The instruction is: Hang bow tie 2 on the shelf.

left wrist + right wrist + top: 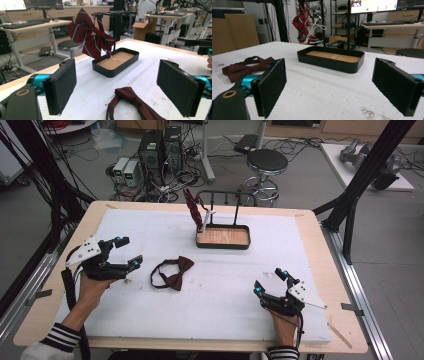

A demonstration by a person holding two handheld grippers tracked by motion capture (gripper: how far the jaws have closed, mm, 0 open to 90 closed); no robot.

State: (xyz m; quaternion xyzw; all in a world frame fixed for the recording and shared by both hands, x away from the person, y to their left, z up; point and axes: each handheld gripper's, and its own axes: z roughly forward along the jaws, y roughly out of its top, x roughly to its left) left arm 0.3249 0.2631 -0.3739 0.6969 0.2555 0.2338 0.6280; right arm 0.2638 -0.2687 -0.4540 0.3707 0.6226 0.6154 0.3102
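Risk one: the plain bow tie point(173, 273) lies flat on the white pad of the desk point(310, 227), centre of the high view, just right of my left gripper point(128, 252). Its neck strap forms a loose loop to the left of the bow. If I close the fingers point(61, 87) on the strap alone, I expect the bow to dangle and swing, which would make any hanging on the rack point(226, 197) unreliable. If I come down too steeply, the lower pad can dig into the soft white cover and drag the tie instead of pinching it.

Risk two: a striped bow tie point(90, 37) already hangs on the rack above the black tray point(223, 237), upper centre of the high view. A wide approach could knock it off or tip the stand.

Pose, left: my left hand point(92, 290) holds its gripper low at the left of the high view, pointing toward the plain bow tie. The fingers are released and wide apart; in the left gripper view the tie lies at the bottom centre, between and ahead of them, untouched.

Pose, right: my right gripper point(271, 281) rests low at the lower right, aimed toward the tray, well apart from the tie. Its fingers point(270, 85) are also released, nothing between them.
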